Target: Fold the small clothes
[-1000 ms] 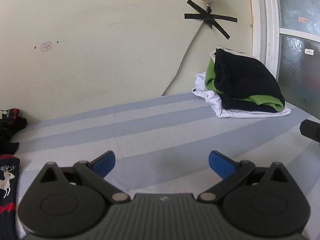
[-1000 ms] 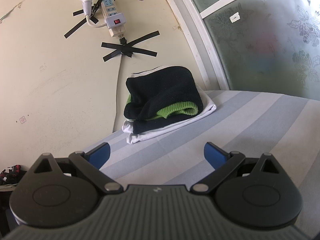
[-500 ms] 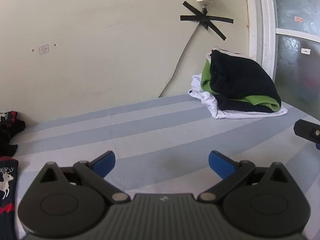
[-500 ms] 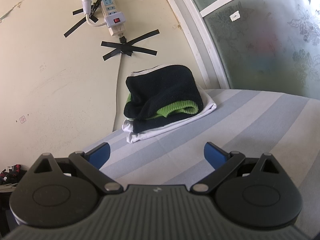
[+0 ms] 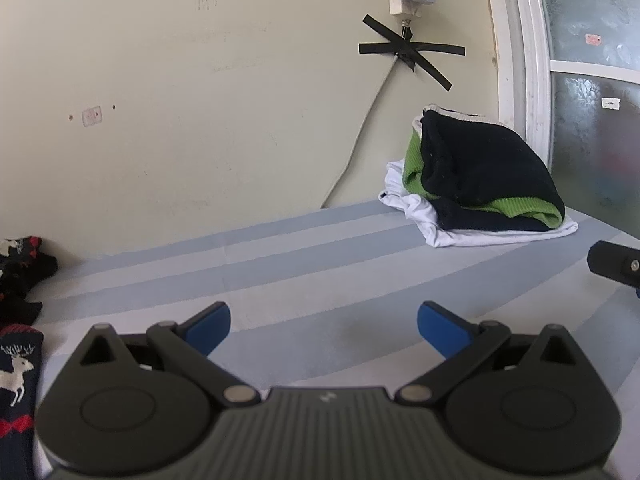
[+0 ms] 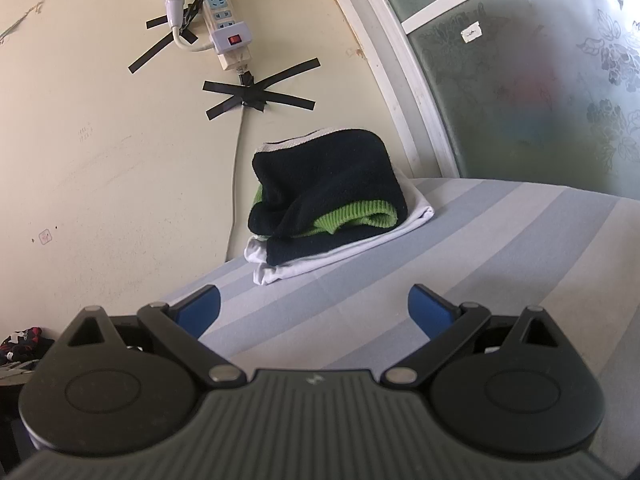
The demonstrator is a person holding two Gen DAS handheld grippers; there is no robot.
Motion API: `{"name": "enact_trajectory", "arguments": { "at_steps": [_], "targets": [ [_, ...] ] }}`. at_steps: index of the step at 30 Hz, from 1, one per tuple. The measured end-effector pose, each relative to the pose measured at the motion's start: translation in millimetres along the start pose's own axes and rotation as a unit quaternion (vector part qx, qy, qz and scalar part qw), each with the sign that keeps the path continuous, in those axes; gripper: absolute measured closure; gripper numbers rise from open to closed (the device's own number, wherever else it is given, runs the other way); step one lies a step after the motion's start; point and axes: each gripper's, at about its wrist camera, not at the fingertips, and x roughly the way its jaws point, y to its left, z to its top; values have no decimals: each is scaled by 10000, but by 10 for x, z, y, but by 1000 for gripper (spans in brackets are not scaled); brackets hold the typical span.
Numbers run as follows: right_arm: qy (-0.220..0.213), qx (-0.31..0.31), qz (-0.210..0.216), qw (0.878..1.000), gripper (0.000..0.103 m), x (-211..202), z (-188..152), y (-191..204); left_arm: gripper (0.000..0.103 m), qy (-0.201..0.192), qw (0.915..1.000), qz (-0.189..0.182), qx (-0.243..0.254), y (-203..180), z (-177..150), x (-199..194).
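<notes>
Clothes already folded (image 5: 480, 184) sat stacked at the far right of the striped sheet (image 5: 304, 264), a black and green knit on a white garment, against the cream wall (image 5: 192, 92) just beside the window frame (image 5: 520, 56); from the right wrist I saw the same stack (image 6: 328, 196) straight ahead. At the near left edge lay a dark reindeer sock (image 5: 16, 368) with more dark patterned socks (image 5: 20, 264) behind it. I held my left gripper (image 5: 323, 326) and right gripper (image 6: 314, 312) above bare sheet, both spread wide and gripping nothing.
</notes>
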Motion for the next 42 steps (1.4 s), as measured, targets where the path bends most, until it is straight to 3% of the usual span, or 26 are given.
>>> {"name": "enact_trajectory", "arguments": {
  "at_steps": [5,13,19,26,33,42],
  "targets": [
    [-7,1,2,10000,1,-2,2,-2,0,-137,9999,46,-24,11,1,-23],
    [-170,8,31,9999,1,-50,13,-22,0,-1101,9933,287,-189,37,-28,-196],
    [-194,-8,135,9997,1,-53,16,-25,0,-1331,9902,415,-16,-25,-40,-248],
    [-193,-14,170,9997,1,-49,15,-25,0,-1213,9896,703,-332,84,-59,-256],
    [-161,-65,211,9996,1,-41,22,-15,0,-700,9963,437,-244,94,-69,-209],
    [-136,-93,156,9997,1,-30,25,1,0,-197,9990,234,-337,201,-35,-112]
  ]
}}
